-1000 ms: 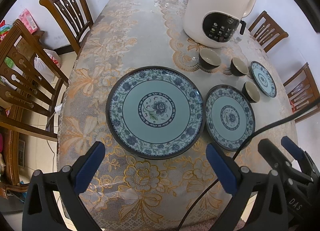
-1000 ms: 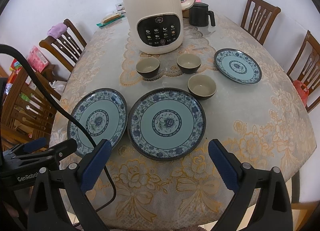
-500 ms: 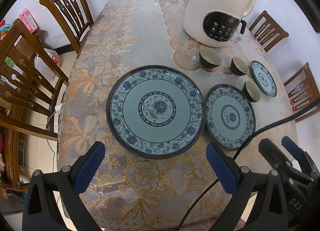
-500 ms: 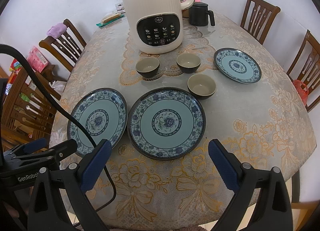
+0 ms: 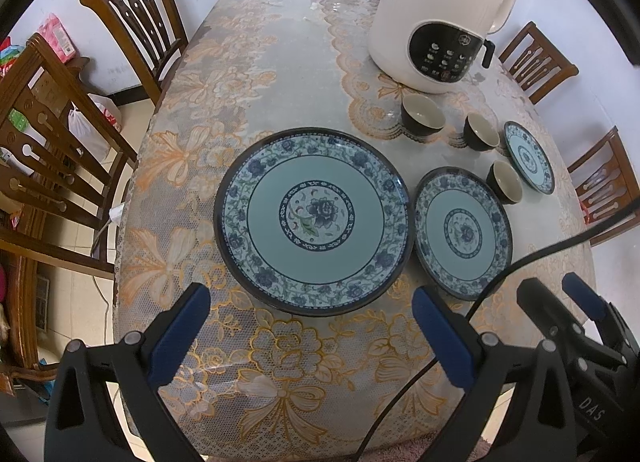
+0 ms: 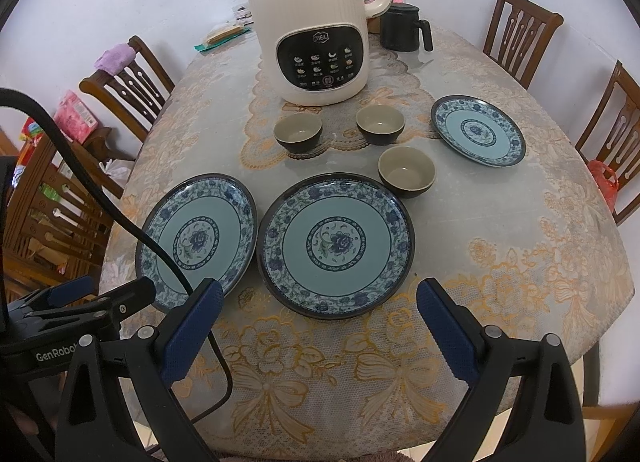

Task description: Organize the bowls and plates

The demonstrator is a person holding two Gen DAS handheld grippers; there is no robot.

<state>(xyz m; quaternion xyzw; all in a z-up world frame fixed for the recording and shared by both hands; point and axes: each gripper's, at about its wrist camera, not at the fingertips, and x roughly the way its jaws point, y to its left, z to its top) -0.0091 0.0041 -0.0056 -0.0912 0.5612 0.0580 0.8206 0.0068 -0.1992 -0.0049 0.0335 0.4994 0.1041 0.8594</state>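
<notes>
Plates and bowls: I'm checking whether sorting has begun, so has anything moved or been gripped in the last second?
Nothing visibly changed. The left gripper and right gripper stay open and empty short of the plates; the bowls sit as before.

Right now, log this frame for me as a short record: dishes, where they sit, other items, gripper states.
plates: three blue patterned, all flat on the table
left plate: near edge, in front of the left gripper
middle plate: beside the left plate, rims nearly touching
far plate: alone at the right
bowls: three dark, cream inside, upright, unstacked
bowl positions: two in front of the white appliance; one beside the middle plate
left gripper: open, empty
right gripper: open, empty
stacking: none yet
</notes>
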